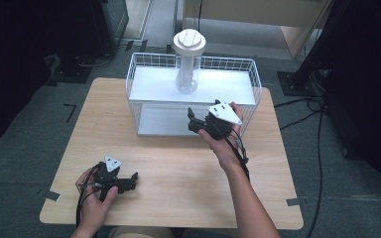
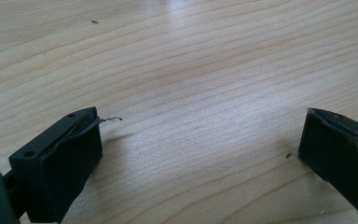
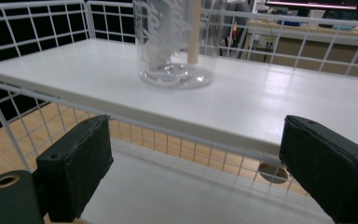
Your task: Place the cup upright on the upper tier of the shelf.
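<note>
A clear tall bottle (image 1: pixel 187 69) with a white round lid (image 1: pixel 189 41) stands upright on the upper shelf of a white wire rack (image 1: pixel 134 79). Its clear base (image 3: pixel 176 74) sits just beyond my right gripper (image 3: pixel 196 163), which is open and empty at the rack's front edge. In the high view that right gripper (image 1: pixel 192 121) is held before the rack's front, pointing left. My left gripper (image 1: pixel 131 181) rests low over the wooden table (image 1: pixel 178 168) near the front left, open, with nothing but bare wood between its jaws (image 2: pixel 200 154).
The rack has an upper white shelf (image 3: pixel 74 74) and a lower white shelf (image 1: pixel 161 121), with wire walls all round. Cables (image 1: pixel 317 124) trail on the grey floor at the right. Dark stands (image 1: pixel 74 69) sit beyond the table's far left.
</note>
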`<state>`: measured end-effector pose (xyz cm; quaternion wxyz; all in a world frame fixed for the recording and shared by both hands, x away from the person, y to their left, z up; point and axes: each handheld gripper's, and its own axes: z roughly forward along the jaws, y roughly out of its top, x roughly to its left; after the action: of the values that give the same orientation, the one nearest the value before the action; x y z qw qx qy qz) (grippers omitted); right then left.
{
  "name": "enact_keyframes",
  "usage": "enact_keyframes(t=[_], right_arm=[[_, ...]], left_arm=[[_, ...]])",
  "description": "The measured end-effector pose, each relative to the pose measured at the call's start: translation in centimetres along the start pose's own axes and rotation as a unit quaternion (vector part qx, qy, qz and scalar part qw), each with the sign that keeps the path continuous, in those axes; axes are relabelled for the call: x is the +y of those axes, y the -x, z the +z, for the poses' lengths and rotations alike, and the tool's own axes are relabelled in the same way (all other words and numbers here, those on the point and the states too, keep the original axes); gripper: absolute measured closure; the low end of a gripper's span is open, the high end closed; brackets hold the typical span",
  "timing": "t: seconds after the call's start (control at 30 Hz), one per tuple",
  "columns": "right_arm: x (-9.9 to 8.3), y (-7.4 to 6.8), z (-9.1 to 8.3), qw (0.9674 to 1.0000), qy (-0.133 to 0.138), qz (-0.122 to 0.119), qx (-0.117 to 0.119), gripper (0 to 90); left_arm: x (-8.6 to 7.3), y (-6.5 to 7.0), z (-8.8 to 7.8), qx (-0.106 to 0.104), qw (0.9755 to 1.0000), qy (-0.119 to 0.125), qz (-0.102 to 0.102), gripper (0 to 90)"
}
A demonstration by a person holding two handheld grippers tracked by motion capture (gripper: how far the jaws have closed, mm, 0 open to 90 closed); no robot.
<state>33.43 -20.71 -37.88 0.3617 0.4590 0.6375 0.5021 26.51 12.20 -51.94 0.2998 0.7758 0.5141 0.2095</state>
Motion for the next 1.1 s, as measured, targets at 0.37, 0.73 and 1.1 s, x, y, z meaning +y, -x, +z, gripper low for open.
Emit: enact_keyframes(t=[0.37, 0.73, 1.1], right_arm=[[-3.1, 3.1, -2.8, 0.9996, -0.012, 0.017, -0.021, 9.7], [-5.7, 6.4, -5.0, 0.9975, -0.024, 0.038, -0.054, 10.0], [-8.2, 9.3, -7.3, 0.994, -0.04, 0.056, -0.084, 10.3]], left_arm=[[0.0, 0.0, 0.0, 0.0, 1.0, -0.001, 0.0, 0.0], [0.0, 0.0, 0.0, -0.001, 1.0, 0.0, -0.001, 0.0], [0.0, 0.0, 0.0, -0.001, 1.0, 0.0, -0.001, 0.0]])
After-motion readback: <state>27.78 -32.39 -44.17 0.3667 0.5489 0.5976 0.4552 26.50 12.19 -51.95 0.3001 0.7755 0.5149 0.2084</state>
